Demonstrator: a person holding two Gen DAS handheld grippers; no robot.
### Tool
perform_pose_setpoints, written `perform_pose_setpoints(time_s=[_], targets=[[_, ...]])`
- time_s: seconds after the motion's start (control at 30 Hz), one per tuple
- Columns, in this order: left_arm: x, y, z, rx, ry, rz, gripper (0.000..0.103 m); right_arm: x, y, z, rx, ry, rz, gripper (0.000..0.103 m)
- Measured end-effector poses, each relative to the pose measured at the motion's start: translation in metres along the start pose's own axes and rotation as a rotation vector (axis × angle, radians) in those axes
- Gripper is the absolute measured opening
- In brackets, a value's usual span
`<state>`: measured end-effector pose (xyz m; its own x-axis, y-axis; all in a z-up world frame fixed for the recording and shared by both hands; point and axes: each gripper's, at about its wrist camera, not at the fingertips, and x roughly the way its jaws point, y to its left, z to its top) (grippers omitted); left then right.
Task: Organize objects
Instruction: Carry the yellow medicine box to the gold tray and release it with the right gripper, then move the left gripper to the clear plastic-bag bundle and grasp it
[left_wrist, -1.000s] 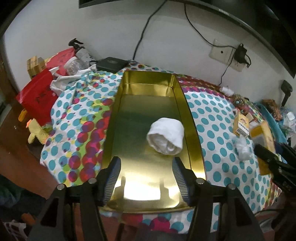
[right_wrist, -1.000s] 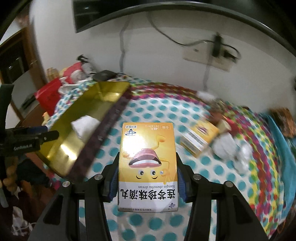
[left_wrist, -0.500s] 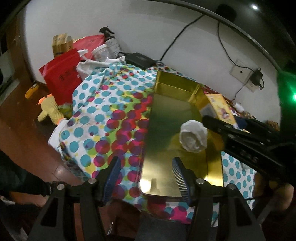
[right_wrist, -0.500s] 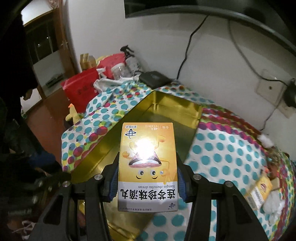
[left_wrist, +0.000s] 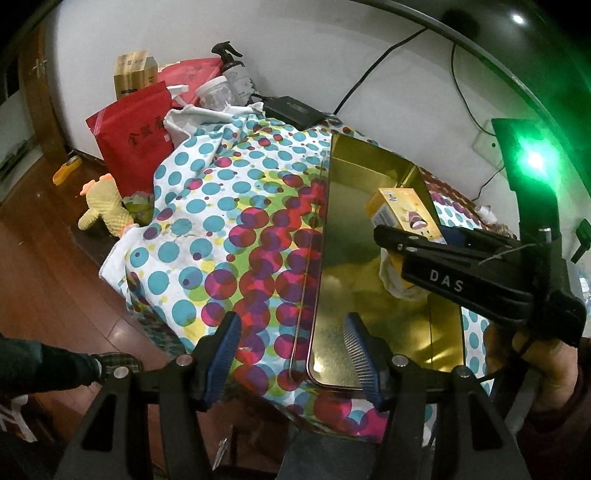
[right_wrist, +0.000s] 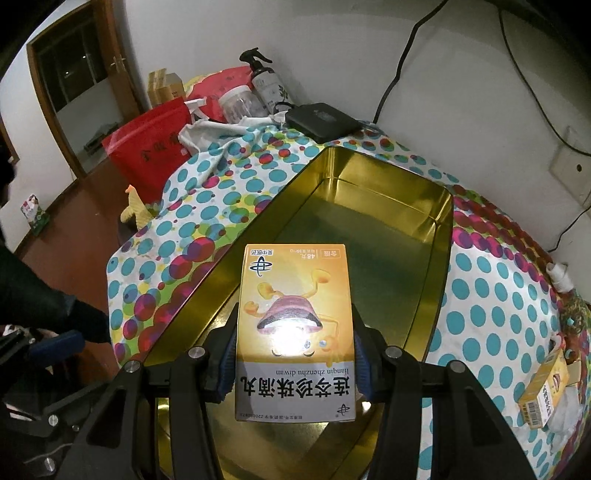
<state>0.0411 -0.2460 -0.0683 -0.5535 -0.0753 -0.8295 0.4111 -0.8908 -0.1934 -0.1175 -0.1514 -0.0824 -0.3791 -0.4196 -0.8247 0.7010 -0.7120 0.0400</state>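
Observation:
A long gold tin tray (right_wrist: 439, 236) (left_wrist: 325, 258) lies on a polka-dot cloth. My right gripper (right_wrist: 295, 354) is shut on a yellow medicine box (right_wrist: 295, 325) and holds it over the tray's middle. In the left wrist view that box (left_wrist: 399, 210) and the right gripper's black body (left_wrist: 461, 266) hang above the tray, half hiding a white rolled cloth (left_wrist: 391, 277) inside it. My left gripper (left_wrist: 291, 350) is open and empty, hovering over the tray's near left corner and the table edge.
A second yellow box (right_wrist: 543, 395) lies on the cloth to the right. At the table's far left stand a red bag (left_wrist: 133, 136), a jar (left_wrist: 214, 92), a spray bottle (left_wrist: 236, 74) and a black device (left_wrist: 291, 110). A yellow plush toy (left_wrist: 103, 210) sits on the wooden floor.
The right gripper carried the yellow box leftward from over the cloth to over the tray. The left gripper drew back to the left, off the tray's middle to its near corner.

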Motion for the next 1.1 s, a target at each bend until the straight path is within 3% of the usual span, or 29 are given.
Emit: perform_pose_setpoints(time_s=[0.2,0.37,0.47,0.7,0.93,1.1], targets=[[-0.002,-0.001,0.0,-0.003,-0.008,-0.009,0.059,0.003,0.001,-0.001,-0.008,0.002,0.004,0.049],[-0.002,-0.004,0.0,0.0,-0.007,-0.02,0.059,-0.001,0.0,-0.005,-0.01,-0.01,0.035,0.056],[-0.001,-0.01,-0.001,0.008,-0.001,-0.023,0.059,-0.011,-0.003,-0.009,-0.007,-0.036,0.023,0.066],[0.003,-0.039,-0.001,0.054,0.01,-0.047,0.059,-0.057,-0.025,-0.029,0.038,-0.129,0.018,0.067],[0.01,-0.096,-0.006,0.17,0.02,-0.085,0.059,-0.119,-0.081,-0.083,0.166,-0.214,-0.034,0.07],[0.023,-0.154,-0.014,0.274,0.05,-0.128,0.059,-0.153,-0.122,-0.137,0.253,-0.228,-0.151,0.071]])
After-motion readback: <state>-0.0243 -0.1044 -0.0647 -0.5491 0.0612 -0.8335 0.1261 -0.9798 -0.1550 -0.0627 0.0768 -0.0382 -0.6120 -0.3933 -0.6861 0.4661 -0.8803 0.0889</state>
